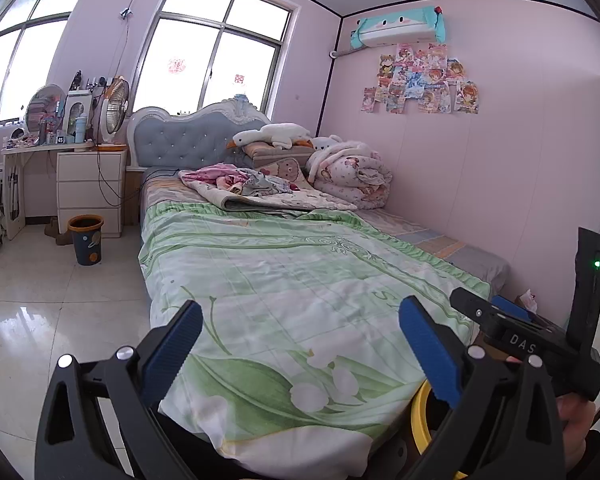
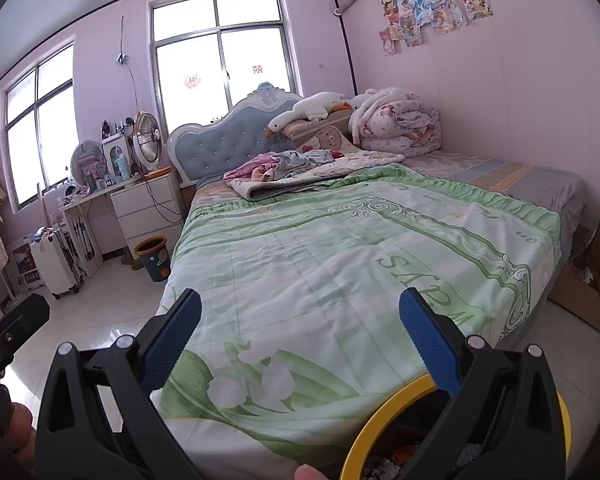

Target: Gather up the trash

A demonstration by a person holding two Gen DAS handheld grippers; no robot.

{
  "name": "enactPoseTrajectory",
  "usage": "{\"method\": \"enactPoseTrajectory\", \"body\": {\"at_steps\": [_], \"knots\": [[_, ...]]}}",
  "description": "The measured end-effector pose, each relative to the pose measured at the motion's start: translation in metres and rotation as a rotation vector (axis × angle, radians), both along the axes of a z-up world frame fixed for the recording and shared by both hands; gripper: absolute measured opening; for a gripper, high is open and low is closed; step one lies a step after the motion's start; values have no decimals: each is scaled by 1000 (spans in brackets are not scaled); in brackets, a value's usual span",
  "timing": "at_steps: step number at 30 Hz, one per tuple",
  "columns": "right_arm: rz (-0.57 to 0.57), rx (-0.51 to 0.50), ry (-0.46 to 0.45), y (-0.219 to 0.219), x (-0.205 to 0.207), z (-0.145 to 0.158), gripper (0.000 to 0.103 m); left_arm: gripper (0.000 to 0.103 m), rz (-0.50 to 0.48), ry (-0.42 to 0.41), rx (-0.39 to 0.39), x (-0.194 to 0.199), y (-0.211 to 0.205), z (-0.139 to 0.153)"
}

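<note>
Hovering over the green floral bedspread, both the left hand-held gripper and right hand-held gripper gape empty beside a yellow-rimmed trash bin.

Walls: pale pink, with posters and an air conditioner high up.
Windows: two large windows, bright daylight.
Floor: glossy white tiles.
Bed: blue tufted headboard, green floral cover, folded quilts by the wall.
Left side: white drawers, fan, cluttered surface.
</note>
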State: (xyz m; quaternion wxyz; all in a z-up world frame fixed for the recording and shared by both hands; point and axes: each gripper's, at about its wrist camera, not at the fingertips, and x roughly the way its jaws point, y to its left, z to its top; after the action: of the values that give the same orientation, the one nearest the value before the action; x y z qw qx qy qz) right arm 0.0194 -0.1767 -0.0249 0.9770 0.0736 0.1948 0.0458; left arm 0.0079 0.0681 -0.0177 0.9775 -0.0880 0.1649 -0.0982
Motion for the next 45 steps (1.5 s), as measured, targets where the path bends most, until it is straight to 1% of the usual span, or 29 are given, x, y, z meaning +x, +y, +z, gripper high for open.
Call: {"method": "enactPoseTrajectory", "body": {"at_steps": [11,45], "knots": [[-4,7,30,1,4,-6,95,95,4,-6,2,-1,-1,0],[-14,6,56,0,8,-14,95,95,-7,6,-2,4,-2,0]]}}
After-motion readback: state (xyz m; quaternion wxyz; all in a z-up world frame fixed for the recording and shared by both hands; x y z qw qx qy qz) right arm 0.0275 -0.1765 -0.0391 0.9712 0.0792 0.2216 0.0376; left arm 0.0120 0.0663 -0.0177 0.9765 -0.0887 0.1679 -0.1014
